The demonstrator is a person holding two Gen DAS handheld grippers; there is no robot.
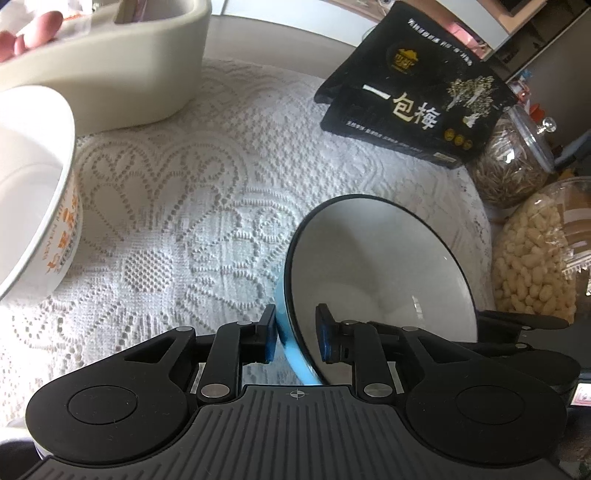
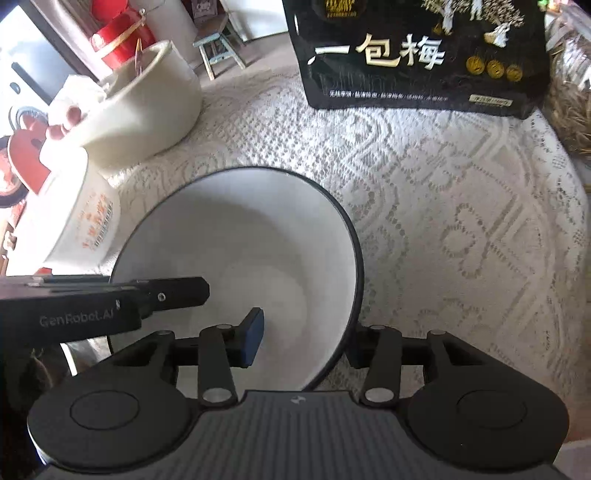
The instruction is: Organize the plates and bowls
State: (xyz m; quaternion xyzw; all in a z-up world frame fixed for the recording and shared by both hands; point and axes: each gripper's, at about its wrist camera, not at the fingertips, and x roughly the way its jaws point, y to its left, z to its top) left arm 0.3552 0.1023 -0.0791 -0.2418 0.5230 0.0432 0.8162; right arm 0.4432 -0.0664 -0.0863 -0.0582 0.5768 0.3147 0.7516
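A bowl [image 1: 376, 258], blue outside and white inside with a black rim, hangs tilted over the lace tablecloth [image 1: 184, 221]. My left gripper [image 1: 295, 325] straddles its near rim: the outer pad lies against the blue wall, the inner pad stands a little off the white inside, so it is open. In the right wrist view the same bowl [image 2: 251, 236] fills the middle. My right gripper [image 2: 304, 343] is shut on its right wall, one pad inside and the other finger hidden behind the rim. A white bowl with orange lettering [image 1: 37, 184] stands at the left.
A cream pot [image 1: 110, 66] sits at the back left with a person's fingers [image 1: 33, 29] on it. A black snack bag [image 1: 417, 92] stands at the back. Two clear jars, one of seeds [image 1: 509, 166] and one of pale nuts [image 1: 535, 258], crowd the right edge.
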